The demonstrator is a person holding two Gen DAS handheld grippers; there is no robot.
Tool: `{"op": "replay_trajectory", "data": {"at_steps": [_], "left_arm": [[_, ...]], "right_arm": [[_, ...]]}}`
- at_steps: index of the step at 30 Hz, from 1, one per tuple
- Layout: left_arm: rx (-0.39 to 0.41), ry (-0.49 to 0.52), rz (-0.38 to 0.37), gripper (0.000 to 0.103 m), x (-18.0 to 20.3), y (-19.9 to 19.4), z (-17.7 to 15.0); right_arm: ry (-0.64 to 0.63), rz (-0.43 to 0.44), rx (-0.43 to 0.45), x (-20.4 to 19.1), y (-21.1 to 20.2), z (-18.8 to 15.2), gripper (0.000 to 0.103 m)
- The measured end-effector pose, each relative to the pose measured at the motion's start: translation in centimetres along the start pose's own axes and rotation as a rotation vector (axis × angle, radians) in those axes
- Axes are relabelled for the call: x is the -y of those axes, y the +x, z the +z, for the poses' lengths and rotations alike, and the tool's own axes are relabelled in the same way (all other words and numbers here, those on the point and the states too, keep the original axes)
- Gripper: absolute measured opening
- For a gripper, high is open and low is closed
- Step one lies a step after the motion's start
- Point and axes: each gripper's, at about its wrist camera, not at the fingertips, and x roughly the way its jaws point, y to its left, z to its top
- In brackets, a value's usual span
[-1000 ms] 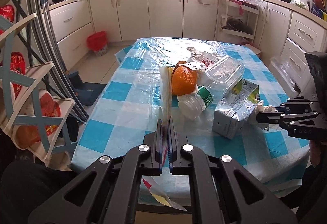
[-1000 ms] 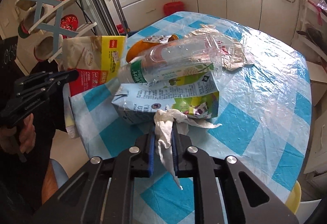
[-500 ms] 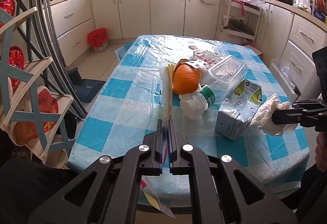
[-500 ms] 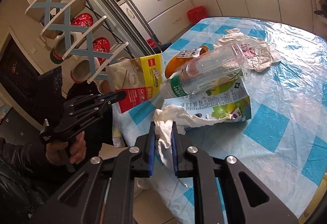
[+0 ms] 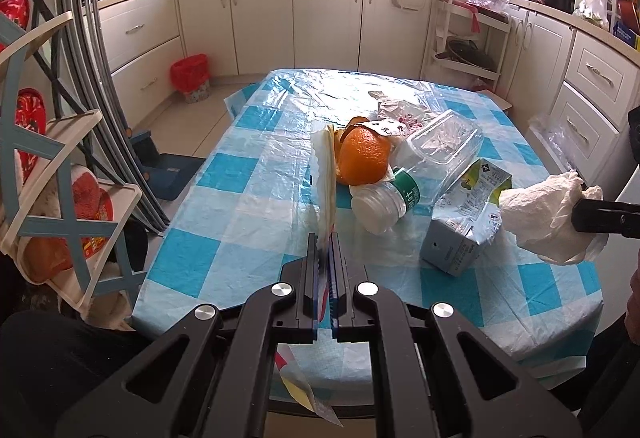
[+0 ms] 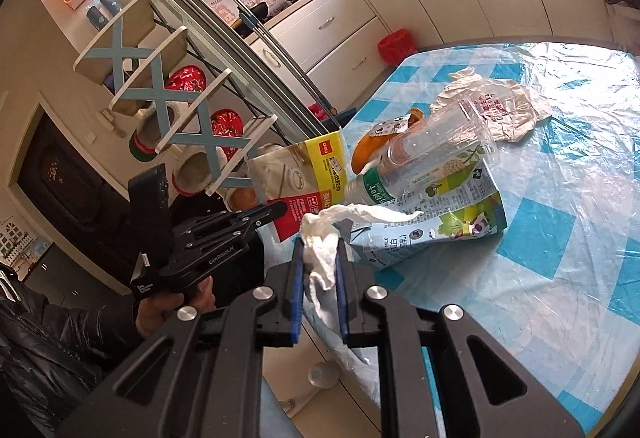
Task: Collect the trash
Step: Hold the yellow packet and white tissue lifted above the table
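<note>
Right wrist view: the right gripper (image 6: 319, 270) is clenching a tissue (image 6: 320, 258) off the table (image 6: 560, 278), while the left gripper (image 5: 325, 258) is pinching a bag (image 6: 304, 178) upright, apparently to receive it.

L wrist cam sits at table's (image 5: 256, 198) near edge, looking down its length toward far cabinets (image 5: 328, 14). R wrist cam, close in at right, faces leftward. Both share milk carton (image 5: 466, 216), bottle (image 6: 424, 162), orange (image 5: 362, 160).
</note>
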Motion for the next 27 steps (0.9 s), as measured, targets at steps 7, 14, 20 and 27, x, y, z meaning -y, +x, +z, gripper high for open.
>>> {"op": "replay_trajectory", "data": {"at_steps": [7,14,20,27], "left_arm": [[0.0,-0.003,-0.004,0.004,-0.14,-0.13,0.05],[0.0,-0.003,-0.004,0.004,-0.12,-0.14,0.06],[0.0,-0.004,-0.005,0.004,-0.14,-0.16,0.07],[0.0,-0.004,-0.005,0.004,-0.16,-0.17,0.08]], "right_arm": [[0.017,0.014,0.022,-0.17,-0.46,-0.46,0.015],[0.02,0.022,0.024,-0.32,-0.43,-0.73,0.015],[0.02,0.022,0.023,-0.31,-0.41,-0.82,0.015],[0.021,0.02,0.023,-0.33,-0.4,-0.8,0.015]]}}
